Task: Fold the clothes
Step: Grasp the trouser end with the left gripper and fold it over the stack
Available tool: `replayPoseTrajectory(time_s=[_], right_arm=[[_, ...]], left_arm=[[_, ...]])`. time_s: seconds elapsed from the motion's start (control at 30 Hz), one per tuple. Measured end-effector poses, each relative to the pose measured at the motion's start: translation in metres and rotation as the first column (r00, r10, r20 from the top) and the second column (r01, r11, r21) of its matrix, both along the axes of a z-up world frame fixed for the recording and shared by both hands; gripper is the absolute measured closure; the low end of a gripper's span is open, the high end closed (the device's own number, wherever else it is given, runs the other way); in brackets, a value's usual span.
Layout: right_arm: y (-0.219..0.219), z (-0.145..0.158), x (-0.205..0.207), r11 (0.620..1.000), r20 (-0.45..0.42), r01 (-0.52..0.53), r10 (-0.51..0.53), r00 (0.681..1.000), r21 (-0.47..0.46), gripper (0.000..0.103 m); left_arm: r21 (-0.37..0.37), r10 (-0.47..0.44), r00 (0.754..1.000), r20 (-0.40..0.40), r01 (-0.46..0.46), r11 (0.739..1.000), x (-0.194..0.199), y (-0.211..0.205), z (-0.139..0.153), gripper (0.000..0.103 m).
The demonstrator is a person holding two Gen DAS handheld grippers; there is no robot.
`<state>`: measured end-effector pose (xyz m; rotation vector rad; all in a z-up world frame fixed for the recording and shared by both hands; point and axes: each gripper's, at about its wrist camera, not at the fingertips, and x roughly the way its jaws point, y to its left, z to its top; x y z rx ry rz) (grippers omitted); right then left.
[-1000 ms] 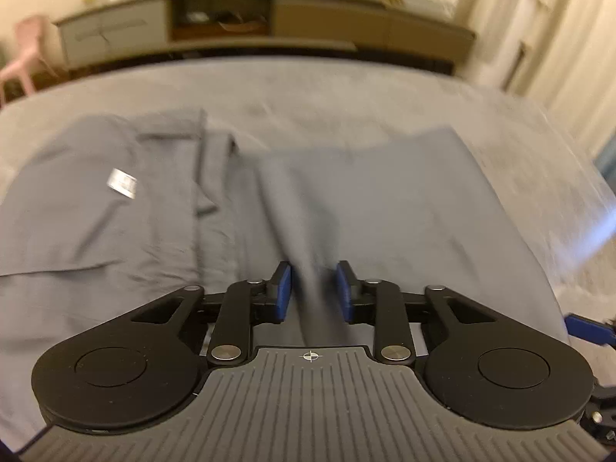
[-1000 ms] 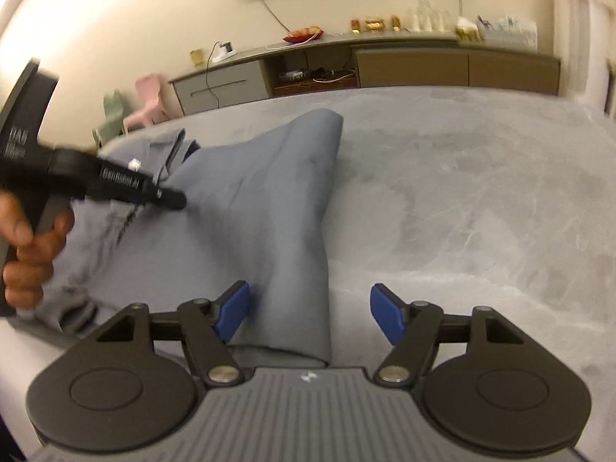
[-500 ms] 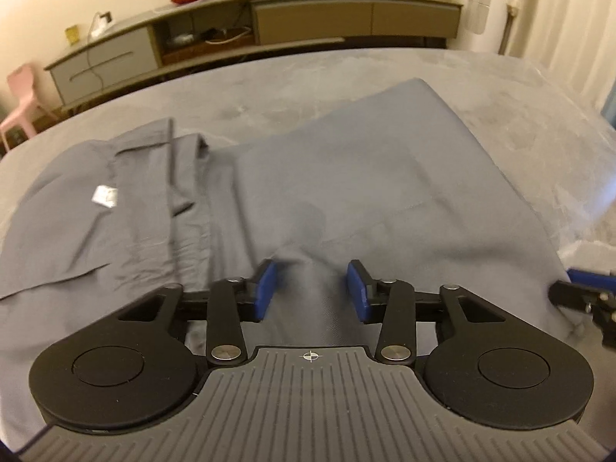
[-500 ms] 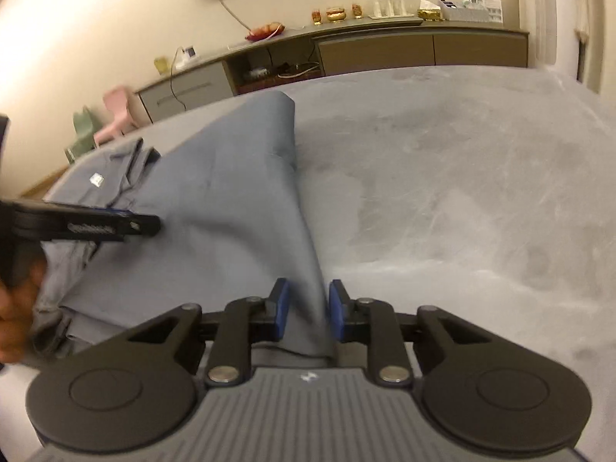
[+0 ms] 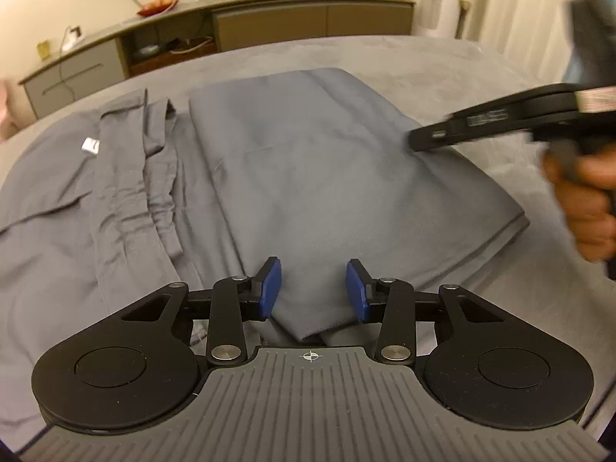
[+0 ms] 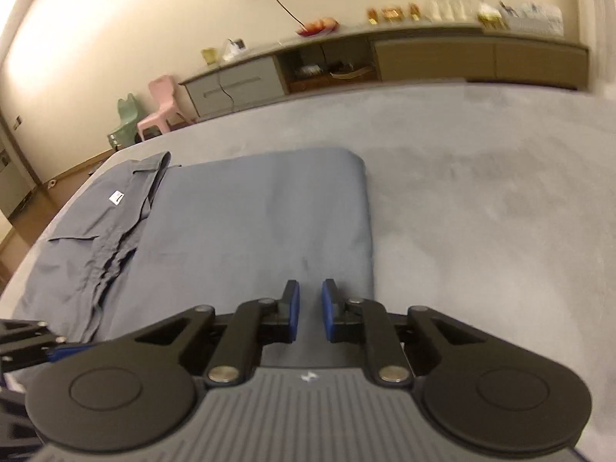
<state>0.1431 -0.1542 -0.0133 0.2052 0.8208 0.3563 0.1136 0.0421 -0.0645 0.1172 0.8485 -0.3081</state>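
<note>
- The shirt (image 5: pixel 238 177) lies flat on the bed (image 6: pixel 481 200), with its right half folded over into a smooth panel (image 5: pixel 327 177) and its left half spread open, collar and white tag (image 5: pixel 90 145) showing.
- The left gripper (image 5: pixel 312 288) has its fingers (image 5: pixel 269 285) apart, straddling the near corner of the panel; the cloth lies between and below them, unclamped as far as the view shows.
- The right gripper (image 6: pixel 310 310) has its fingers (image 6: pixel 292 308) nearly together with a narrow gap; they hover above the panel's near right part, and nothing shows pinched between them.
- The panel's long axis runs straight away from both sets of fingers; its folded edge lies just right of the right fingers.
- The unfolded half lies ahead and left of the left fingers, well left of the right ones, so the left gripper is the nearer to it.
- In the left view the right gripper (image 5: pixel 481 127) crosses above the panel's right side, blurred, held by a hand (image 5: pixel 585 200).
- Judgement: the open left half is what a further fold would turn on, and it would need carrying rightward across that long axis.
</note>
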Motion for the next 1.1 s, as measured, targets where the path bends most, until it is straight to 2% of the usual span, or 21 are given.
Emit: replayPoseTrajectory(time_s=[0.03, 0.07, 0.1, 0.17, 0.2, 0.23, 0.27, 0.3, 0.43, 0.53, 0.6, 0.63, 0.67, 0.7, 0.83, 0.87, 0.9, 0.93, 1.0, 1.07, 1.1], right_arm=[[-0.004, 0.005, -0.008, 1.000, 0.004, 0.020, -0.020, 1.000, 0.012, 0.070], [-0.008, 0.010, -0.019, 0.999, 0.015, 0.053, -0.053, 0.998, 0.014, 0.037], [-0.013, 0.013, -0.031, 0.996, 0.025, 0.092, -0.093, 0.995, 0.007, 0.015], [-0.013, 0.009, -0.043, 0.994, 0.015, 0.107, -0.107, 0.994, -0.035, 0.014], [-0.010, 0.005, -0.046, 0.993, 0.010, 0.102, -0.102, 0.995, -0.061, 0.023], [-0.005, 0.001, -0.047, 0.992, 0.007, 0.095, -0.094, 0.996, -0.088, 0.038], [0.000, -0.004, -0.047, 0.989, 0.005, 0.087, -0.087, 0.996, -0.116, 0.072], [0.005, -0.004, -0.049, 0.988, 0.011, 0.075, -0.074, 0.997, -0.138, 0.092], [0.017, 0.016, -0.067, 0.984, 0.140, 0.080, -0.057, 0.989, -0.161, 0.096], [0.030, 0.029, -0.082, 0.980, 0.252, 0.066, -0.016, 0.968, -0.189, 0.097], [0.036, 0.033, -0.088, 0.979, 0.290, 0.050, 0.010, 0.957, -0.197, 0.097], [0.038, 0.033, -0.091, 0.980, 0.302, 0.038, 0.023, 0.953, -0.196, 0.097], [0.040, 0.034, -0.092, 0.981, 0.310, 0.028, 0.034, 0.950, -0.193, 0.097], [0.041, 0.034, -0.092, 0.983, 0.314, 0.016, 0.044, 0.948, -0.185, 0.097], [0.041, 0.042, -0.098, 0.993, 0.358, -0.046, 0.083, 0.930, -0.112, 0.093], [0.037, 0.048, -0.104, 0.996, 0.384, -0.059, 0.079, 0.920, -0.064, 0.078], [0.031, 0.055, -0.112, 0.998, 0.409, -0.070, 0.068, 0.910, -0.010, 0.050], [0.025, 0.061, -0.119, 0.996, 0.433, -0.082, 0.055, 0.900, 0.043, 0.039], [0.020, 0.069, -0.129, 0.981, 0.445, -0.151, 0.083, 0.891, 0.120, 0.034], [0.031, 0.064, -0.128, 0.967, 0.417, -0.224, 0.156, 0.895, 0.119, 0.035], [0.043, 0.058, -0.127, 0.961, 0.399, -0.256, 0.197, 0.896, 0.101, 0.035]], left_arm=[[-0.007, 0.001, 1.000, -0.006, -0.001, 1.000, 0.000, 0.001, 0.001, 0.066], [-0.018, 0.002, 1.000, -0.017, -0.003, 1.000, 0.001, 0.002, 0.003, 0.066], [-0.034, 0.006, 1.000, -0.031, -0.007, 0.999, 0.004, 0.003, 0.008, 0.064], [-0.095, 0.010, 1.000, -0.029, -0.013, 0.995, 0.015, 0.004, 0.029, 0.056], [-0.116, 0.012, 1.000, -0.005, -0.013, 0.993, 0.018, 0.001, 0.043, 0.044], [-0.123, 0.015, 1.000, 0.022, -0.012, 0.992, 0.024, -0.005, 0.057, 0.037], [-0.119, 0.011, 0.999, 0.039, -0.006, 0.993, 0.033, -0.015, 0.069, 0.026], [-0.113, 0.000, 0.999, 0.045, 0.005, 0.994, 0.043, -0.027, 0.079, 0.021], [-0.043, -0.063, 0.997, -0.034, 0.061, 0.997, 0.101, -0.088, 0.089, 0.021], [0.032, -0.107, 0.984, -0.142, 0.113, 0.993, 0.131, -0.122, 0.069, 0.021], [0.079, -0.120, 0.977, -0.177, 0.136, 0.988, 0.137, -0.132, 0.055, 0.025], [0.102, -0.123, 0.974, -0.188, 0.144, 0.984, 0.137, -0.135, 0.048, 0.038], [0.125, -0.126, 0.972, -0.198, 0.153, 0.980, 0.138, -0.137, 0.041, 0.073], [0.119, -0.125, 0.974, -0.188, 0.149, 0.982, 0.135, -0.129, 0.043, 0.100], [-0.025, -0.088, 0.994, -0.071, 0.087, 0.996, 0.111, -0.054, 0.083, 0.103], [-0.062, -0.076, 0.996, -0.043, 0.073, 0.995, 0.104, -0.035, 0.093, 0.103], [-0.099, -0.063, 0.998, -0.015, 0.061, 0.993, 0.098, -0.016, 0.103, 0.103], [-0.137, -0.049, 0.999, 0.013, 0.050, 0.989, 0.092, 0.003, 0.113, 0.103], [-0.172, 0.054, 0.998, 0.045, -0.045, 0.984, 0.081, 0.065, 0.123, 0.103], [-0.176, 0.187, 0.982, 0.021, -0.180, 0.968, 0.074, 0.130, 0.107, 0.103], [-0.172, 0.253, 0.967, 0.002, -0.249, 0.953, 0.071, 0.162, 0.095, 0.098]])
